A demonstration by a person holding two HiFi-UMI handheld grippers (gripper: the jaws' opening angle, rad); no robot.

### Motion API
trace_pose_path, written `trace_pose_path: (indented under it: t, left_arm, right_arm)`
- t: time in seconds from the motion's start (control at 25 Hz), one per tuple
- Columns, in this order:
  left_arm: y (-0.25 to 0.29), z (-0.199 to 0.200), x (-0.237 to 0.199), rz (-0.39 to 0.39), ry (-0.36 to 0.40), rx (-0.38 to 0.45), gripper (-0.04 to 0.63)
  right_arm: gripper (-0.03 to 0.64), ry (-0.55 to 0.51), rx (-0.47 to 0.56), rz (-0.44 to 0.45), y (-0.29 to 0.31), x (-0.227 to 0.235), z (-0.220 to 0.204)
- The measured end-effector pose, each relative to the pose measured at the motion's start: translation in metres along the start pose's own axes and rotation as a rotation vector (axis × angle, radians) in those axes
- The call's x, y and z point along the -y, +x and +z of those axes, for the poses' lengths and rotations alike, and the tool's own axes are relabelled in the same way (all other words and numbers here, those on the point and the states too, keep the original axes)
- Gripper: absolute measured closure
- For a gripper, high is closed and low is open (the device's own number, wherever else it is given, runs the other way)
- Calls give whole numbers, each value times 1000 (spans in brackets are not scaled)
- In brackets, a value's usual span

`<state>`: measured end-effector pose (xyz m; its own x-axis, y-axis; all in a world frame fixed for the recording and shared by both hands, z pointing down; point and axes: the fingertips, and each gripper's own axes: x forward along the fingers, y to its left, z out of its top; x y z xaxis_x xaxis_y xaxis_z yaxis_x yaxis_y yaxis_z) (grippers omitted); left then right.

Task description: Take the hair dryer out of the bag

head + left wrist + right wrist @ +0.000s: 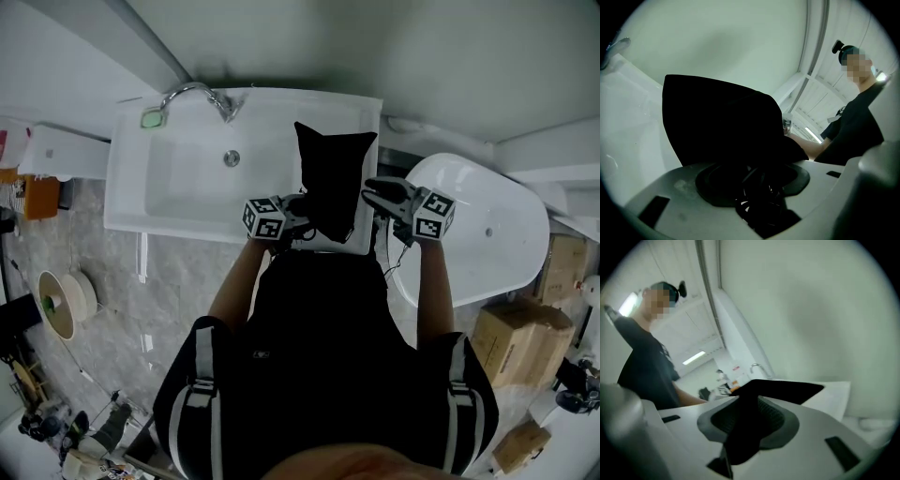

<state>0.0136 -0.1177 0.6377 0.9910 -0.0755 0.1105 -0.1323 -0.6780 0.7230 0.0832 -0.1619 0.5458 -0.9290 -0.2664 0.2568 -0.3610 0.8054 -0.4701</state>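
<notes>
A black fabric bag is held up over the right end of the white washbasin. My left gripper grips its lower left part. In the left gripper view the bag fills the space ahead, and dark fabric and cord are bunched between the jaws of my left gripper. My right gripper is at the bag's right edge. In the right gripper view a strip of the bag stands between the parted pads of my right gripper without being pinched. No hair dryer shows.
A chrome tap and a green item sit at the basin's back. A white bathtub lies to the right, with cardboard boxes beyond it. The white wall stands close behind the bag. The person's reflection shows in a mirror.
</notes>
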Motion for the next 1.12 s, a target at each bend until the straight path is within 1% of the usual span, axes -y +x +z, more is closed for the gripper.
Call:
trace_pose_path:
  t: [0.04,0.08,0.12,0.16,0.24,0.32,0.4,0.52,0.6,0.72,0.8,0.88,0.92,0.96,1.0,1.04,1.12]
  left_arm:
    - [-3,-1,4,-12,8,-2,391]
    - [-5,-2,8,-25,13,-4,391]
    - [-7,-3,13,-37,17,-6,391]
    - [-10,-3,18,-51,20,-6,391]
    - [-13,0,29,-88,23,6,391]
    - [-16,7,43,-133,33,31,390]
    - [-19,15,54,-159,44,57,390]
    - [-23,22,63,-155,55,77,390]
    - [-26,24,67,-149,70,74,390]
    - [-28,22,74,-152,92,54,390]
    - [-28,19,78,-161,104,39,390]
    - [-27,18,81,-175,106,31,390]
    - [-27,17,81,-182,105,31,390]
    - [-26,18,81,-187,103,33,390]
    - [-25,18,82,-191,101,37,390]
    - [-24,19,82,-192,99,42,390]
    - [-24,21,83,-190,98,51,390]
  right_arm:
    - [448,-53,-19,-127,-3,22,2]
    - [448,-113,-48,-235,-5,40,2]
    - [448,-162,-76,-307,-6,51,2]
    - [445,-193,-98,-345,-5,58,3]
    - [434,-223,-120,-366,0,61,6]
    - [430,-254,-122,-398,1,64,10]
    - [430,-292,-118,-465,-3,69,12]
    - [400,-363,-109,-581,-13,75,21]
    - [377,-449,-115,-640,-20,75,33]
    - [328,-649,-187,-674,-19,65,48]
    - [318,-786,-260,-652,-10,58,50]
    - [319,-881,-333,-605,3,55,47]
    - [380,-895,-356,-578,9,53,45]
    - [490,-889,-366,-554,13,51,43]
    - [539,-872,-366,-539,15,50,43]
    - [551,-856,-361,-533,16,49,44]
    - [552,-832,-338,-547,16,51,50]
